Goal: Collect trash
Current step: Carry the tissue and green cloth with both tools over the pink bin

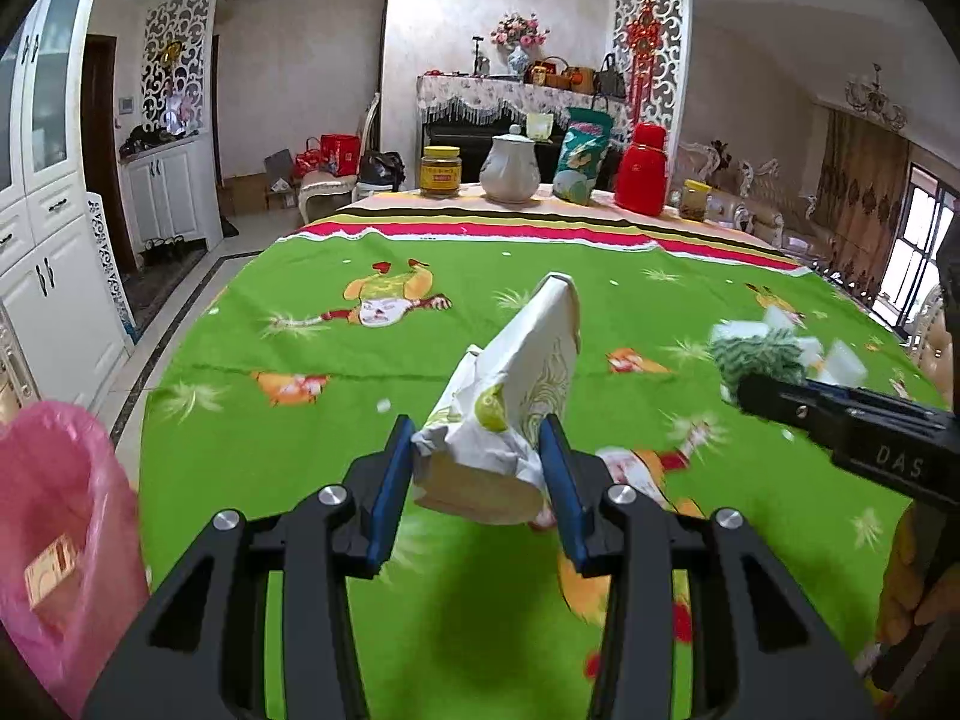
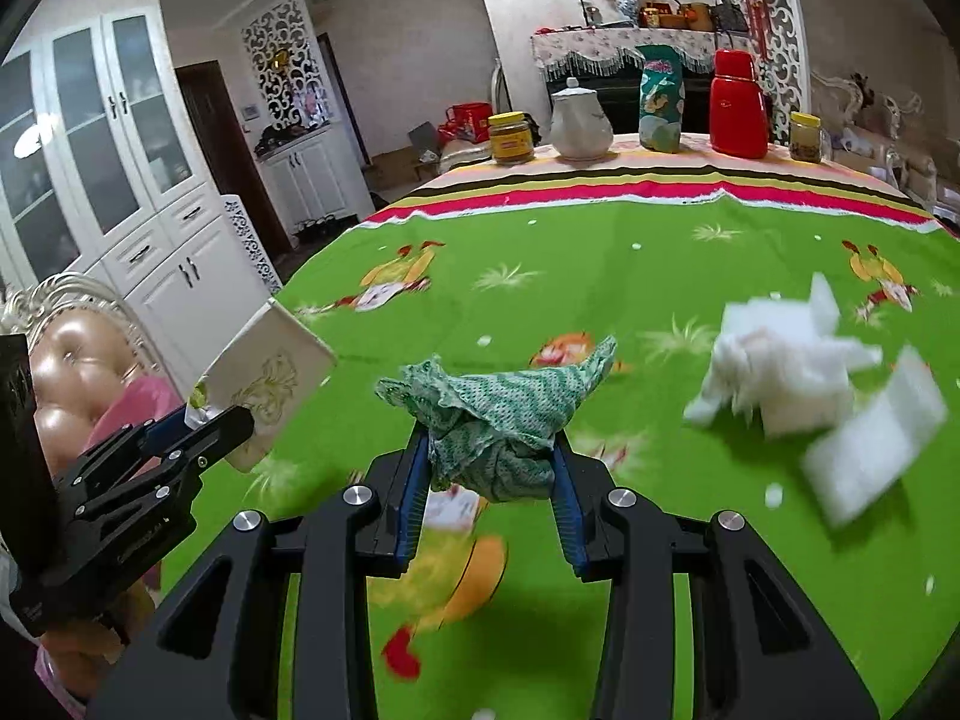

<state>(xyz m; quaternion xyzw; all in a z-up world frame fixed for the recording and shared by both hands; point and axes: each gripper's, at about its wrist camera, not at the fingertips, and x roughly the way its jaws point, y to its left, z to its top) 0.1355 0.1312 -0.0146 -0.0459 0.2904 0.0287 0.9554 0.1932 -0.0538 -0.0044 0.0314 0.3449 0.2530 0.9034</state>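
Observation:
My left gripper (image 1: 480, 462) is shut on a crumpled white paper bag (image 1: 516, 384) with a green and gold print, held above the green tablecloth; the bag also shows in the right wrist view (image 2: 270, 378). My right gripper (image 2: 492, 468) is shut on a crumpled green patterned cloth (image 2: 498, 420), which also shows in the left wrist view (image 1: 759, 357). White foam pieces (image 2: 798, 378) lie on the table to the right of the cloth. A bin with a pink liner (image 1: 54, 540) stands at the table's left edge and holds a small box.
At the far end of the table (image 1: 336, 360) stand a yellow-lidded jar (image 1: 441, 171), a white teapot (image 1: 510, 168), a green snack bag (image 1: 582, 156), a red thermos (image 1: 642, 171) and a small jar (image 1: 695, 199). White cabinets (image 2: 120, 180) line the left wall.

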